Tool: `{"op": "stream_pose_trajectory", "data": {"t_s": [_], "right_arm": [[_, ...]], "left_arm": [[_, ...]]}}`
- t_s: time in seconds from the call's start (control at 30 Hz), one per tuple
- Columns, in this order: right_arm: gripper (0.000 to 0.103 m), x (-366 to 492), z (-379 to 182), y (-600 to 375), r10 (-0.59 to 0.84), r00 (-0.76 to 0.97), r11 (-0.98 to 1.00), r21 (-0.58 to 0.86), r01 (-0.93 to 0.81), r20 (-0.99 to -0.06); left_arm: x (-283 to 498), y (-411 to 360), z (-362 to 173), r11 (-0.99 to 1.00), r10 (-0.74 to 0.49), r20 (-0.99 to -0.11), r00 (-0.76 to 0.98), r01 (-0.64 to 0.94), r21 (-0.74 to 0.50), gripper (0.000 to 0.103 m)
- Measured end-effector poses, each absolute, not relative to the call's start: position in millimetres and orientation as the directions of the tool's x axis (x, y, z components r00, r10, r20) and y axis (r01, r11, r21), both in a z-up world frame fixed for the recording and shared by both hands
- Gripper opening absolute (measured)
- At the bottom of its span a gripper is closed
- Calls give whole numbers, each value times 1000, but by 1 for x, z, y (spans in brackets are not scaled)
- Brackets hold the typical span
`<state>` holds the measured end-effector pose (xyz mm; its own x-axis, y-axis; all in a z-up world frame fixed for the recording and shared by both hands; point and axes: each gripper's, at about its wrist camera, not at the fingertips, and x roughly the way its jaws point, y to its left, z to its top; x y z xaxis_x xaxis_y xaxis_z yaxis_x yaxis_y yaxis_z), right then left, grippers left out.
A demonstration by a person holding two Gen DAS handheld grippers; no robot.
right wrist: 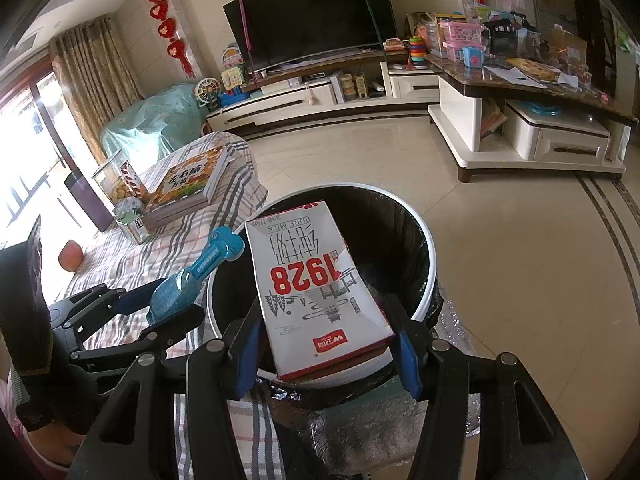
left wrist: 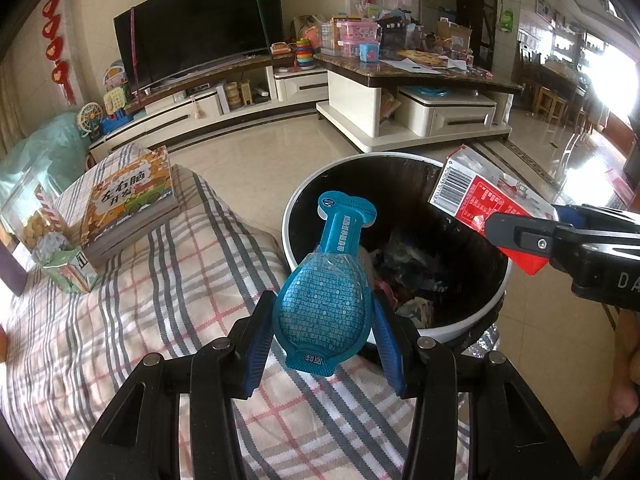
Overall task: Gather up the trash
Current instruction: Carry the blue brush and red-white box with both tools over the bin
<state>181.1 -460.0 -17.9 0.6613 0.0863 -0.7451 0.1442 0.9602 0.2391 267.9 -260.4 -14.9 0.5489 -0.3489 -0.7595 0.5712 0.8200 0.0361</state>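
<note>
The left gripper (left wrist: 322, 320) clamps a blue bottle-shaped sachet (left wrist: 326, 280), neck pointing away, at the near-left rim of the black-lined white bin (left wrist: 460, 328). The right gripper (right wrist: 324, 344) grips a flattened white-and-red milk carton (right wrist: 316, 284) printed "1928", held over the bin's opening.

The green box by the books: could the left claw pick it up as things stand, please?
Probably not yet. The left claw is already shut on the blue packet, so the green box on the checked cloth would have to wait until that packet goes into the bin.
</note>
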Motion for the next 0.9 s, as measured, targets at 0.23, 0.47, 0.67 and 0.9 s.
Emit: {"op": "stream_pose_trajectory", "data": {"t_s": [0.23,0.47,0.67,0.9], "right_arm": [[56,188,-20,-466,82,655,960,235,150,-751],[56,191,-21,-468,80,652,959,237,155,-754],[56,194,-23,-469,77,647,960,233,159,-759],[56,198,-25,-471,76,641,959,233,164,-764]], "left_arm": [[272,-264,-14,817,-353,-758,549,575,36,46],[275,-267,-14,815,-351,-756,552,578,43,46],[277,-270,-16,815,-351,-762,544,579,38,46],[279,-275,-19,815,-348,-766,540,578,37,46]]}}
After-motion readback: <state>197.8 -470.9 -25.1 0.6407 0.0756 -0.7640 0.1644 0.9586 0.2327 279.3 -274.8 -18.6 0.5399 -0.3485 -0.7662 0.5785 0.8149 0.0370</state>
